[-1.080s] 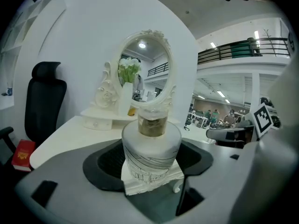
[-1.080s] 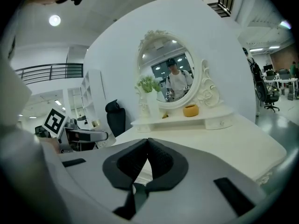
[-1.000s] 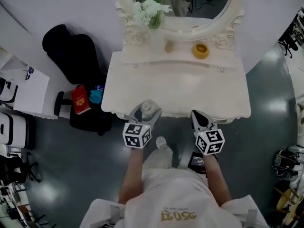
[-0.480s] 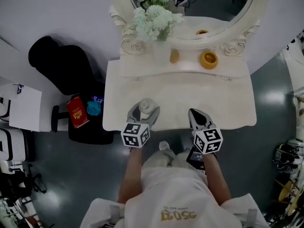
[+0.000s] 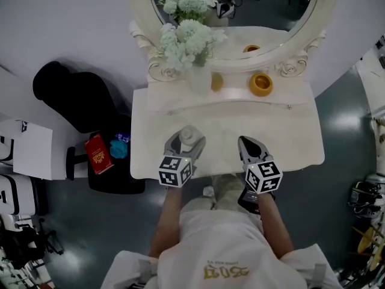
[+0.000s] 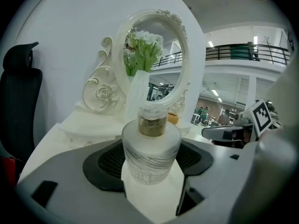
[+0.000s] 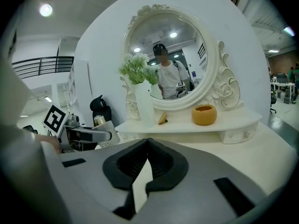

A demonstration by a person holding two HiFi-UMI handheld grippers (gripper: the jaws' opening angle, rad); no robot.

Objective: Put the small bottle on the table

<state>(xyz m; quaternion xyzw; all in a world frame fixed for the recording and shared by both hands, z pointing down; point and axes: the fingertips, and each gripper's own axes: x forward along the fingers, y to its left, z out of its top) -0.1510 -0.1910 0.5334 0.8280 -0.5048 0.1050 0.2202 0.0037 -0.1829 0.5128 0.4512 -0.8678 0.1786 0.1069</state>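
The small frosted glass bottle [image 5: 188,133] with a clear cap stands upright between the pads of my left gripper [image 5: 184,142], which is shut on it above the front left part of the white dressing table [image 5: 228,125]. The left gripper view shows the bottle [image 6: 151,148] filling the gap between the jaws. My right gripper [image 5: 246,142] hovers beside it over the table's front right, shut with nothing in it; in the right gripper view the jaw tips [image 7: 146,146] touch. From there the left gripper [image 7: 86,135] and the bottle [image 7: 99,120] appear at the left.
At the back of the table stand an oval mirror [image 5: 240,11], a white vase of flowers [image 5: 191,53], a small yellow piece [image 5: 216,82] and a yellow bowl [image 5: 260,84]. Left of the table are a black chair [image 5: 72,95] and a red box [image 5: 98,153].
Both grippers have moved forward from the table's front edge to over its top, the bottle still held in the left one. The mirror and shelf look nearer.
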